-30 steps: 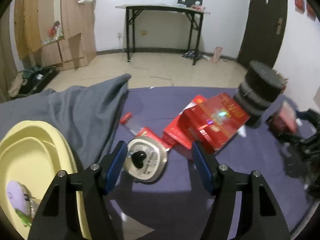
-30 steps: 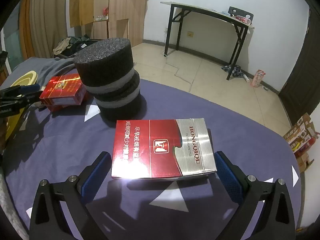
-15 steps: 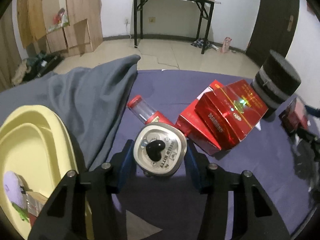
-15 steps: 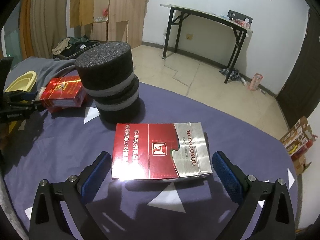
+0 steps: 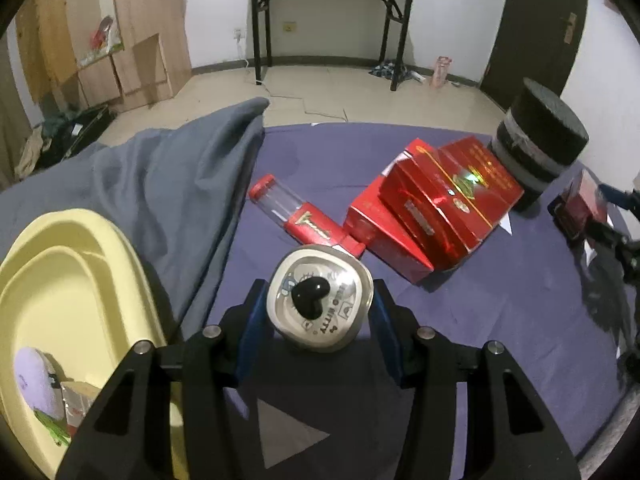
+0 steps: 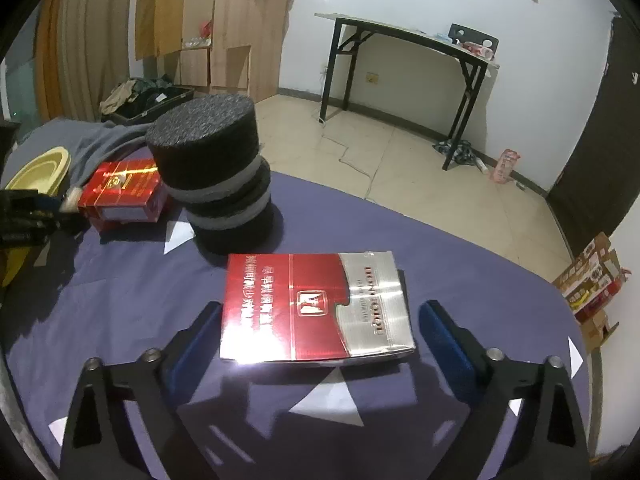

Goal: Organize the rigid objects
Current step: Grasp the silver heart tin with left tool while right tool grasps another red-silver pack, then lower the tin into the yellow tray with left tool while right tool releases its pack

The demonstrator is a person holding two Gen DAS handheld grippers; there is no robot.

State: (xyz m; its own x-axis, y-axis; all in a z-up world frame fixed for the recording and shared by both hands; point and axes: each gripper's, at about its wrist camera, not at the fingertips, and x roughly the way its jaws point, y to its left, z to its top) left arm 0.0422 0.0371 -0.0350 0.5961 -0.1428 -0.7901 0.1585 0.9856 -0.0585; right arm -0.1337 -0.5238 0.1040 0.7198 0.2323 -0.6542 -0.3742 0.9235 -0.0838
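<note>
Left tongs (image 5: 319, 312): pinching the cream tin (image 5: 320, 304) w/ black heart knob, blue pads on both its sides.
Cream tin: just in front of the red dispenser (image 5: 300, 218), near side of the red boxes (image 5: 436, 204).
Yellow basin (image 5: 68, 280): well left of the tin, grey cloth (image 5: 160, 184) btwn them.
Right tongs (image 6: 316, 324): jaws have just been closing, still spread; red-silver carton (image 6: 316, 304) btwn them, a gap shows at the right pad, left pad close to its edge, contact unclear.
Carton: flat on the purple tabletop (image 6: 460, 272), just in front of the black foam stack (image 6: 216, 172).
Red box (image 6: 124, 192): left of the foam stack.
</note>
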